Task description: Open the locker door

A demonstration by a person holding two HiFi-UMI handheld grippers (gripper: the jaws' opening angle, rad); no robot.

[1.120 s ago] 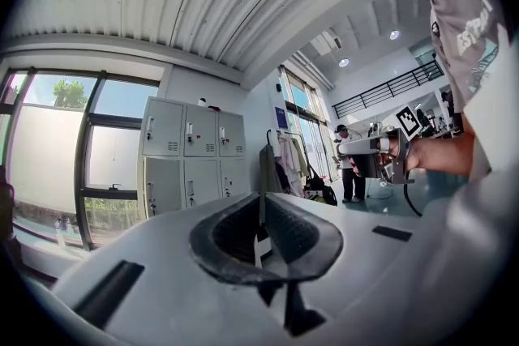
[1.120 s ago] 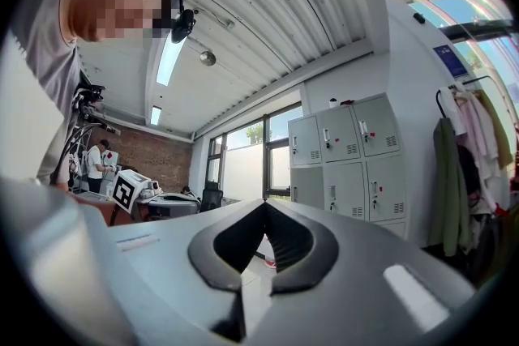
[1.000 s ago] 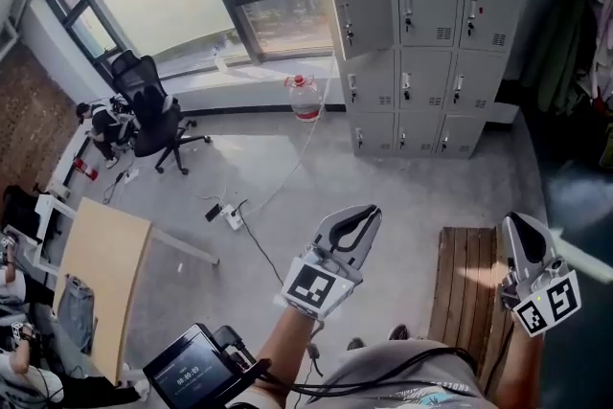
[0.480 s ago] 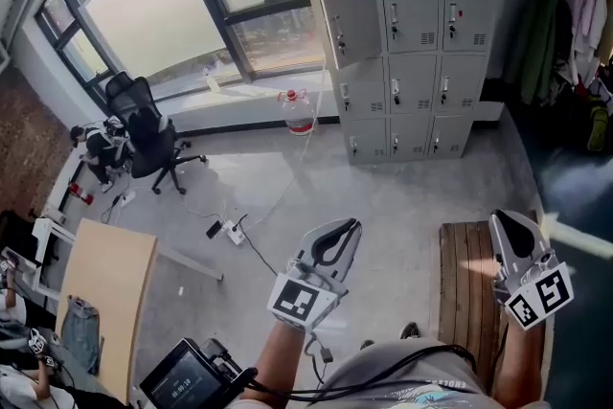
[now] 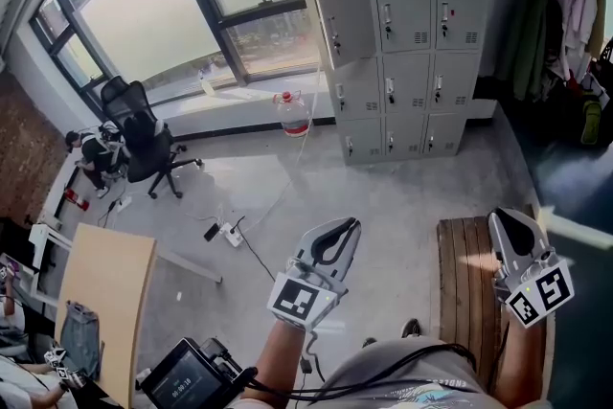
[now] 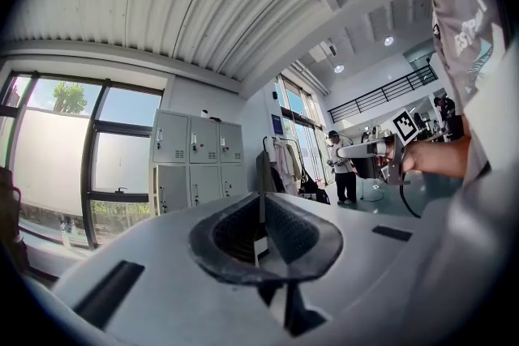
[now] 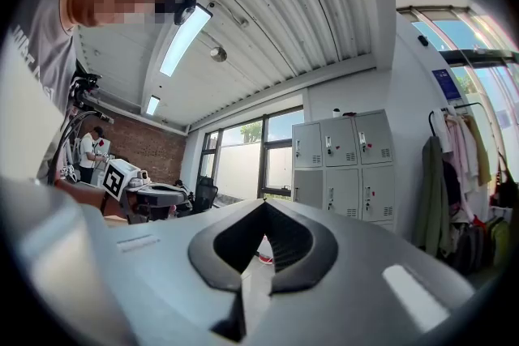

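A grey bank of lockers (image 5: 395,34) stands against the far wall beside the window. The second-row door in its left column (image 5: 343,19) hangs slightly ajar; the others sit flush. My left gripper (image 5: 347,227) is held low over the floor, far short of the lockers, its jaws closed with nothing between them. My right gripper (image 5: 502,217) hovers above a wooden bench, also shut and empty. The left gripper view shows the lockers (image 6: 197,162) beyond the closed tips (image 6: 261,194). In the right gripper view the lockers (image 7: 340,166) rise past the closed tips (image 7: 264,204).
A black office chair (image 5: 144,134) and a water jug (image 5: 294,113) stand near the window. A power strip with cable (image 5: 233,235) lies on the floor. The slatted wooden bench (image 5: 467,273) is at right, a desk (image 5: 101,297) at left, coats (image 5: 551,5) hang right of the lockers.
The head view has tilted up, so more of the lockers shows and they sit further left. Both grippers have shifted slightly left in view and stay shut.
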